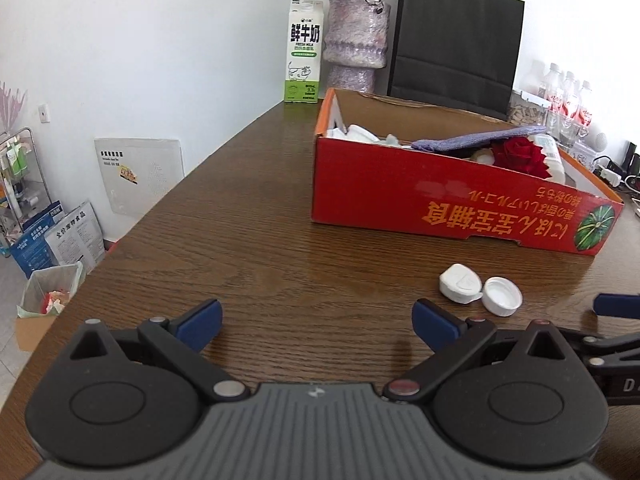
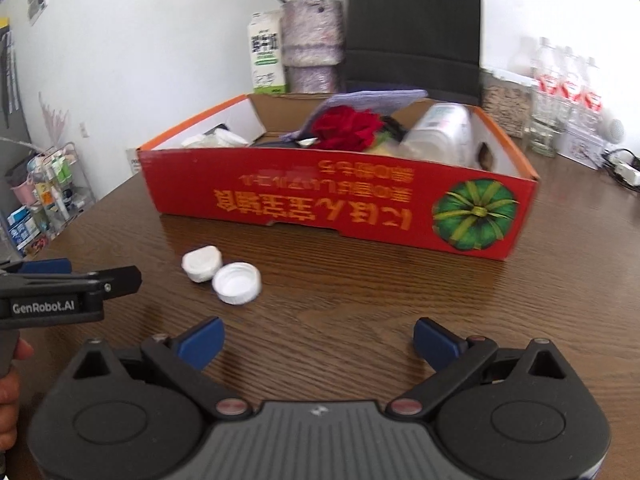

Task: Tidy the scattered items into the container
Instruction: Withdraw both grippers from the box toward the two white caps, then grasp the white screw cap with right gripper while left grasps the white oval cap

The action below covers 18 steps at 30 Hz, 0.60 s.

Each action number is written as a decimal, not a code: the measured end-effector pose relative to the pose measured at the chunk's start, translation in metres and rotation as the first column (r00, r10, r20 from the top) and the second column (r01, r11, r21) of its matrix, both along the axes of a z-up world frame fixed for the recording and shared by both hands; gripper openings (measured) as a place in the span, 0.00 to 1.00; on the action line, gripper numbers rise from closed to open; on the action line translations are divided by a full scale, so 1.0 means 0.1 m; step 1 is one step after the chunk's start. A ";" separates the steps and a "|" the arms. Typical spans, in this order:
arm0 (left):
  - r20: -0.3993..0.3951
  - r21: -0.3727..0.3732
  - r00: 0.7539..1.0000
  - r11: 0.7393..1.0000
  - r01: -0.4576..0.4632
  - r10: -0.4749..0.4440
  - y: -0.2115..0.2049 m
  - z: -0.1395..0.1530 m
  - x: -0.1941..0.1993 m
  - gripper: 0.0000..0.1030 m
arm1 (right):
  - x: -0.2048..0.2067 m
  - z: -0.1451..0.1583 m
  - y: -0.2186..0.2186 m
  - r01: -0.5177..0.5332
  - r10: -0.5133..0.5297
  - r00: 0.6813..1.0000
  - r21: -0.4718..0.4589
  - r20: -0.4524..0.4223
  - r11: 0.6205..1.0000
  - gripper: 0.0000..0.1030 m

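Observation:
A red cardboard box [image 1: 420, 200] [image 2: 280, 196] stands on the wooden table and holds a red rose [image 1: 520, 156] [image 2: 348, 128], a purple cloth [image 1: 476, 139] [image 2: 368, 100], a white bottle [image 2: 440, 132] and other white items. Two white caps lie side by side on the table in front of it: a flip-top cap [image 1: 460, 283] [image 2: 201, 262] and a round screw cap [image 1: 501, 296] [image 2: 237, 282]. My left gripper [image 1: 316, 326] is open, low over the table, left of the caps. My right gripper [image 2: 318, 340] is open too, just short of the caps and to their right.
A milk carton [image 1: 303, 52], a purple vase [image 1: 356, 40] with flowers and a black paper bag [image 1: 456, 40] stand behind the box. Water bottles [image 2: 568, 84] and glasses crowd the far right. Off the table's left edge are a bin [image 1: 48, 292] and a wire rack [image 2: 52, 188]. A hand [image 2: 10, 392] holds the left gripper.

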<state>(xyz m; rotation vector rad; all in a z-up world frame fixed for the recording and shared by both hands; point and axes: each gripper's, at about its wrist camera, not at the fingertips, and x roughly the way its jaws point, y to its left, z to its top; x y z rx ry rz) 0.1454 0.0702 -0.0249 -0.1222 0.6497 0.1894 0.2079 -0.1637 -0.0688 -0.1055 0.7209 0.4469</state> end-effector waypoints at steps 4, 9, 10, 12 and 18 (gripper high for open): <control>-0.012 -0.020 1.000 1.000 -0.019 0.019 0.12 -0.01 0.00 1.00 | 0.05 0.00 0.20 -0.046 0.047 0.999 -0.023 0.013 0.999 0.89; -0.012 -0.021 1.000 1.000 -0.016 0.016 0.17 -0.02 0.00 1.00 | 0.12 0.00 0.35 -0.078 0.079 0.996 -0.029 0.031 0.997 0.78; -0.014 -0.016 1.000 1.000 -0.010 0.010 0.16 -0.02 0.01 1.00 | 0.12 0.00 0.37 -0.086 0.087 0.995 -0.033 0.043 0.996 0.70; -0.022 -0.002 1.000 1.000 -0.002 0.002 0.13 -0.02 0.02 1.00 | 0.11 0.01 0.38 -0.108 0.109 0.992 -0.021 0.055 0.994 0.51; -0.034 0.022 0.999 1.000 0.006 -0.005 0.07 -0.03 0.04 1.00 | 0.07 0.03 0.30 -0.138 0.137 0.988 0.006 0.067 0.990 0.26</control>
